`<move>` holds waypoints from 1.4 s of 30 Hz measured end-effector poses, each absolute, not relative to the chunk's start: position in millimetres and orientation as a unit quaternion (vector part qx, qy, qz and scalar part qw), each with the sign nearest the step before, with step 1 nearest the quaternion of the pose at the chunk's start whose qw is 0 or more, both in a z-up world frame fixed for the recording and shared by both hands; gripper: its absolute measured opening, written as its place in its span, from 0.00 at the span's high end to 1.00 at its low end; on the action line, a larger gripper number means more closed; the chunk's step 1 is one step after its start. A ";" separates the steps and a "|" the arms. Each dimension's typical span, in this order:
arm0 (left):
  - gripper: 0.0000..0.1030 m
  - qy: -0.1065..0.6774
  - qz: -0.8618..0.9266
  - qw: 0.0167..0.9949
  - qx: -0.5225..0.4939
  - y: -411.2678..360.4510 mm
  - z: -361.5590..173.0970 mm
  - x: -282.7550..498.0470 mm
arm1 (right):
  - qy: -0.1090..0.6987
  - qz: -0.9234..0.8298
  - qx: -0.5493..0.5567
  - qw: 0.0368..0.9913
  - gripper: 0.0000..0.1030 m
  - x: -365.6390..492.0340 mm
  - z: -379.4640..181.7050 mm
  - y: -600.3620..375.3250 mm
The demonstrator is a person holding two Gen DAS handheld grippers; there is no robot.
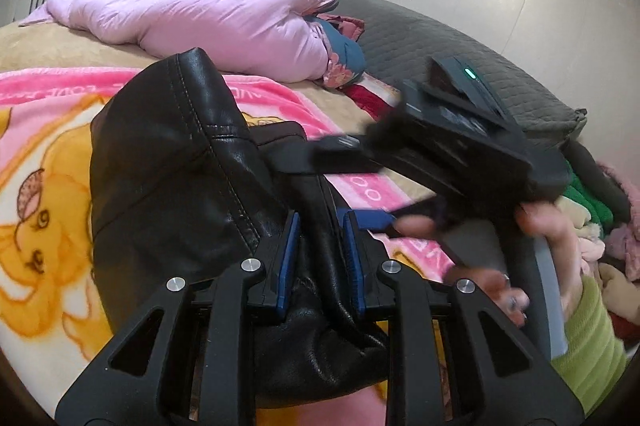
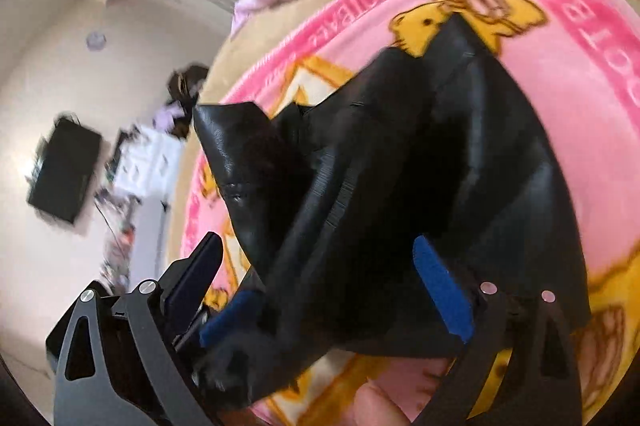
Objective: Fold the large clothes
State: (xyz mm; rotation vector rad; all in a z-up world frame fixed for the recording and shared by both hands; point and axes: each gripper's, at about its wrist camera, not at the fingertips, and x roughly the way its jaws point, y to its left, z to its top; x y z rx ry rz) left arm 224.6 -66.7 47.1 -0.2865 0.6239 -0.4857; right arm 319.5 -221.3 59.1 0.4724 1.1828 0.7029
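Left gripper (image 1: 320, 238) is clamped on a fold of the black leather jacket (image 1: 168, 153), which lies bunched on the pink cartoon blanket (image 1: 44, 129) at the near side of the bed. Right gripper (image 2: 340, 290) is spread wide, nothing pinched. A fold is judged under way; next, a fresh hold on the loose far edge is called for.

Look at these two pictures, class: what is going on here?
A person is folding a black leather jacket on a bed covered with a pink cartoon blanket, a handheld gripper in each hand. The left gripper is clamped on a fold of the jacket. The right gripper stands wide open, its pads off the leather. A pink padded coat lies further back on the bed.
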 end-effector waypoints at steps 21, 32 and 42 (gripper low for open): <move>0.18 0.245 -0.175 0.926 -0.229 34.0 69.8 149.1 | 0.477 0.334 0.007 0.813 0.85 314.7 112.4 -139.0; 0.09 0.351 -0.188 0.853 -0.338 25.2 4.8 245.5 | 0.389 0.347 -0.002 0.853 0.86 332.8 148.5 -225.8; 0.09 0.439 -0.184 0.856 -0.201 -60.8 -17.1 276.0 | 0.449 0.271 0.064 0.849 0.71 371.0 28.4 -299.4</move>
